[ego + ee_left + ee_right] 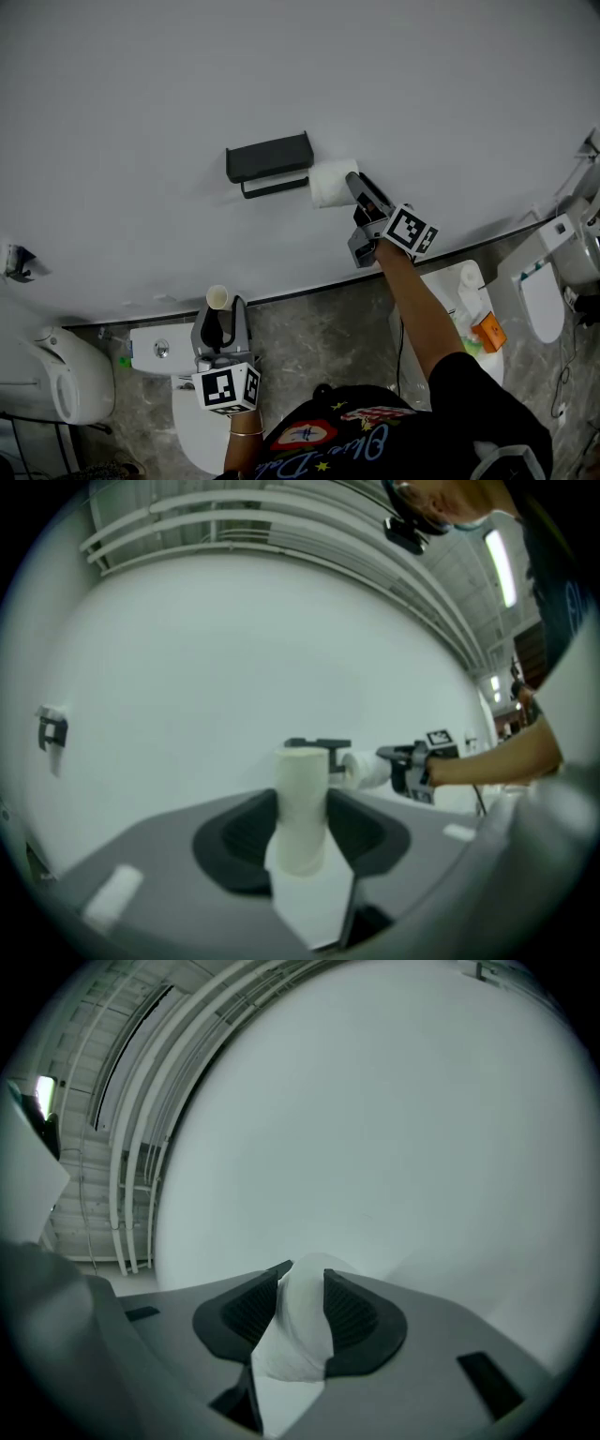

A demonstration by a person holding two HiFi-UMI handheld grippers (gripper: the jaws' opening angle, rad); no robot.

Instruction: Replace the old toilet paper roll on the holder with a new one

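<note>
The black holder (269, 161) hangs on the white wall with its bar bare. Just to its right, my right gripper (356, 187) is shut on a full white toilet paper roll (332, 184), which hangs level with the bar's free end. In the right gripper view the roll (302, 1330) is squeezed between the pads (352, 1309). Lower down, my left gripper (221, 317) is shut on a pale, nearly bare old roll tube (217, 298), held upright. The left gripper view shows that tube (302, 771), and beyond it the holder (319, 744) and the new roll (364, 769).
A toilet cistern (159, 349) sits below my left gripper. Another toilet (47, 380) stands at the far left and one (544, 295) at the right. An orange item (488, 331) lies on a white unit under my right arm. A small fitting (17, 262) hangs on the wall at left.
</note>
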